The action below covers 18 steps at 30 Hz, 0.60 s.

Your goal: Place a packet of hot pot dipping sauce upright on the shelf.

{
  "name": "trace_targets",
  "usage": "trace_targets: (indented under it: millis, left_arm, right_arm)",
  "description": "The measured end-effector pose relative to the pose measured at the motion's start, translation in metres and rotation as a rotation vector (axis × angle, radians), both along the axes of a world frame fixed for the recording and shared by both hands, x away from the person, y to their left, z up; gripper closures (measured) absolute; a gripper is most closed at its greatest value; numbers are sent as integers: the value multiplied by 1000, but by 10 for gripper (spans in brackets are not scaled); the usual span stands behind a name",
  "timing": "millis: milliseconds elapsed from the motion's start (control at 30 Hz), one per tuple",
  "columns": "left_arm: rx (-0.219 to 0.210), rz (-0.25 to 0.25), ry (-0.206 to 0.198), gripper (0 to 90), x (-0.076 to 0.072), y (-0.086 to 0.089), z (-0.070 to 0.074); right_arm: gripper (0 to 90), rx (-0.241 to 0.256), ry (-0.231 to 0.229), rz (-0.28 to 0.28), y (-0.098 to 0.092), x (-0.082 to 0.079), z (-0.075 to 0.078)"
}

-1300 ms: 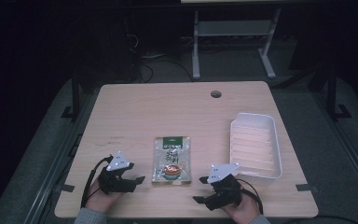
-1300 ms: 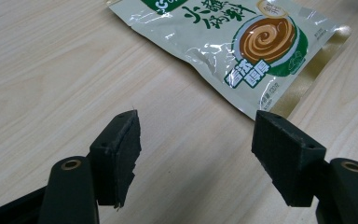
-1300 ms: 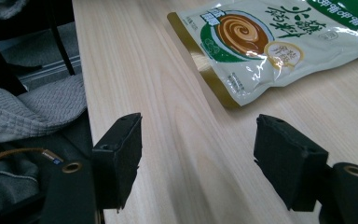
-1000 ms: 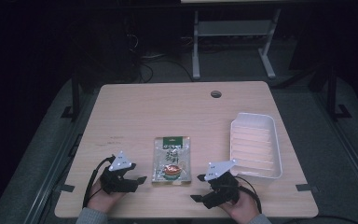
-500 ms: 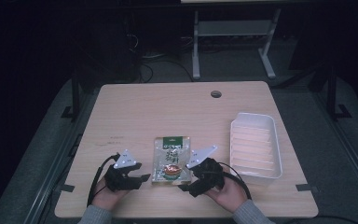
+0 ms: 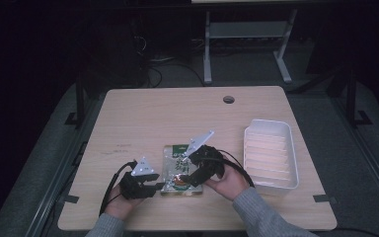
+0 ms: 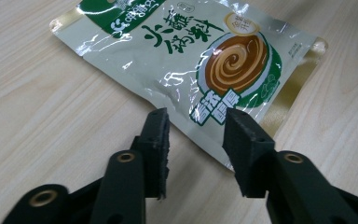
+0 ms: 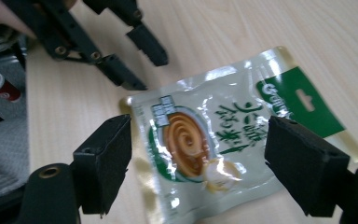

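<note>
Packet: a flat green-and-silver sauce packet [image 6: 180, 168] is lying on the wooden desk [image 6: 168, 116] near its front edge, between the two tools.
Left tool: the left tool [image 6: 154, 187] is resting low on the desk, its jaws standing a little apart and pointing at the packet's near left corner; in the left gripper view [image 7: 196, 135] the packet's edge [image 7: 186, 70] is lying just beyond the pads, not yet between them.
Right tool: the right tool [image 6: 186, 173] is hovering over the packet's lower half with jaws spread wide; in the right gripper view [image 8: 198, 154] they are straddling the packet [image 8: 214, 135] across its width, nothing clamped.
Tray: a white ribbed tray [image 6: 271, 153] is sitting well apart near the desk's right edge.
Open room: the far half of the desk, up to the cable hole [image 6: 228, 99], is offering bare wood; the strip between packet and tray is also open.
Change: since 1.3 seconds ago the right tool has been swinging in from beside the tray to above the packet, and the left tool has been edging rightward to the packet's corner; packet and tray are staying put.
</note>
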<state>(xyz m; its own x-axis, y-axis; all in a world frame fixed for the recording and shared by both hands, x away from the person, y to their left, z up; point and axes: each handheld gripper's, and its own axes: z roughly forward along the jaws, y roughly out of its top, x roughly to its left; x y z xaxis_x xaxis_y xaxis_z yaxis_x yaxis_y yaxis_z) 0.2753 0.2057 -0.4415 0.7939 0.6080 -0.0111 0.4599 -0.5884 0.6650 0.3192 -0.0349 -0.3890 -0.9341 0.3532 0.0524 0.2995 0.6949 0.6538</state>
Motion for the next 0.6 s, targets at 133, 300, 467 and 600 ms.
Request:
trace_targets:
  millis: [133,300,467,600]
  left_arm:
    - [15,-17,-5,717,1,-6,2]
    - [30,-32,12,768,3,-12,0]
    - [49,-46,22,802,4,-17,-1]
    - [58,-57,25,831,4,-20,-2]
  right_arm:
    - [223,-33,15,5,6,22,6]
    - [254,-52,76,2,13,45,8]
    - [316,-72,122,0,25,66,11]
    - [330,-124,140,-13,36,87,12]
